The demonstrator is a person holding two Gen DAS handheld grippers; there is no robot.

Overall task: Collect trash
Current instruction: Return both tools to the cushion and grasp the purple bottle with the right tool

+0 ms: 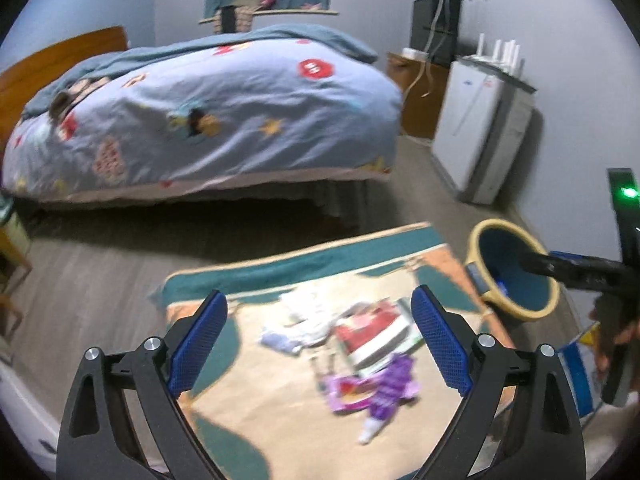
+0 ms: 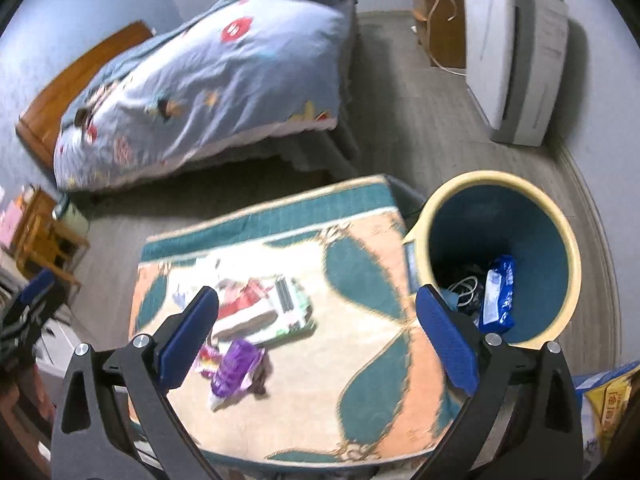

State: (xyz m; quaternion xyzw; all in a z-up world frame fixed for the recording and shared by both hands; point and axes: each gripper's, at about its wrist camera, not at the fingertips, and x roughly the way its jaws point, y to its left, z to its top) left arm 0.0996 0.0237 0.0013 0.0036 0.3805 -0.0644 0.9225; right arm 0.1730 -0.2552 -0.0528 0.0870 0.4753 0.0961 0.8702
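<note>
A low table with a peach and teal cloth (image 1: 280,420) (image 2: 376,320) holds a blurred pile of trash. In it lie a purple wrapper (image 1: 384,392) (image 2: 236,372), a red and white packet (image 1: 372,336) (image 2: 256,300) and white crumpled paper (image 1: 304,316). My left gripper (image 1: 320,344) hangs open above the pile with nothing between its pads. My right gripper (image 2: 318,336) is open and empty above the table's right half. Right of the table stands a yellow-rimmed blue bin (image 1: 520,314) (image 2: 500,178) with a blue packet (image 2: 498,296) and a white cord inside.
A bed with a blue patterned quilt (image 1: 224,120) (image 2: 224,72) fills the far side. A white appliance (image 1: 476,132) (image 2: 516,60) and a wooden cabinet (image 1: 416,96) stand by the right wall. A wooden stool (image 2: 44,236) is on the left, a yellow bag (image 2: 608,400) at bottom right.
</note>
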